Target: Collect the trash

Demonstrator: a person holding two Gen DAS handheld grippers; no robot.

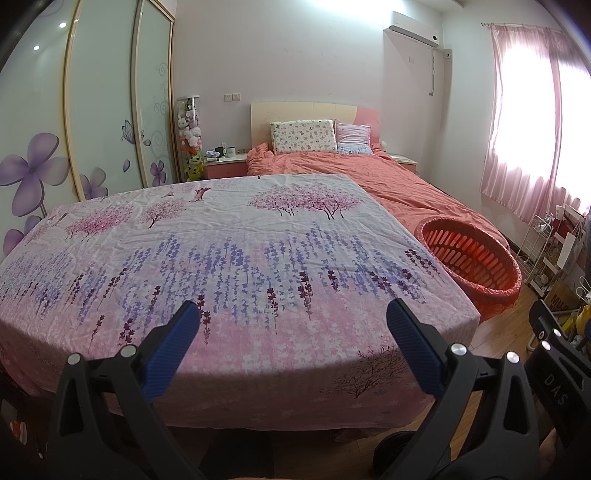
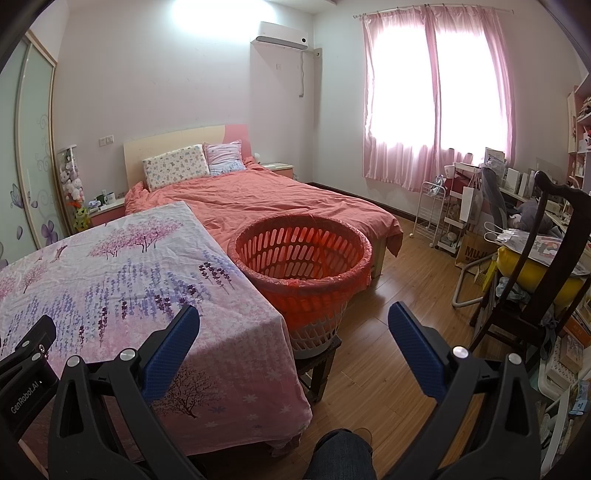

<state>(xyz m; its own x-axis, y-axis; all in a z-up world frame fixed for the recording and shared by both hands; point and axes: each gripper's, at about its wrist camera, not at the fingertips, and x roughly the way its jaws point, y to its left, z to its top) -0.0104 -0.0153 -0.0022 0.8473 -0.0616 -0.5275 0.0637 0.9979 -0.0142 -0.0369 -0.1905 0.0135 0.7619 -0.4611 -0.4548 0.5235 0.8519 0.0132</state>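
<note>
You face a table under a floral cloth [image 1: 221,258], pink with purple flower sprays and printed trees, lying flat and wrinkled. Past its far edge is a bed [image 1: 369,177] with a coral duvet and two pillows [image 1: 303,136] against the headboard. A wardrobe [image 1: 103,110] with purple flowers stands on the left, pink curtains [image 2: 436,103] cover the window on the right, and an air conditioner [image 2: 282,35] hangs high on the far wall. A dark wooden chair [image 2: 535,266] and cluttered shelves crowd the right side on the wood floor [image 2: 388,332].

The basket [image 2: 299,258], red-orange with slotted walls and lined with a red bag, sits on a small dark stool just beside the table's right edge, near the bed's foot.

Your left gripper [image 1: 291,314] hovers over the near edge of the cloth, jaws spread wide, gripping nothing; the basket is to its far right. Your right gripper [image 2: 293,317] is likewise wide apart with nothing between its pads, and the basket lies just beyond it, straight ahead.
</note>
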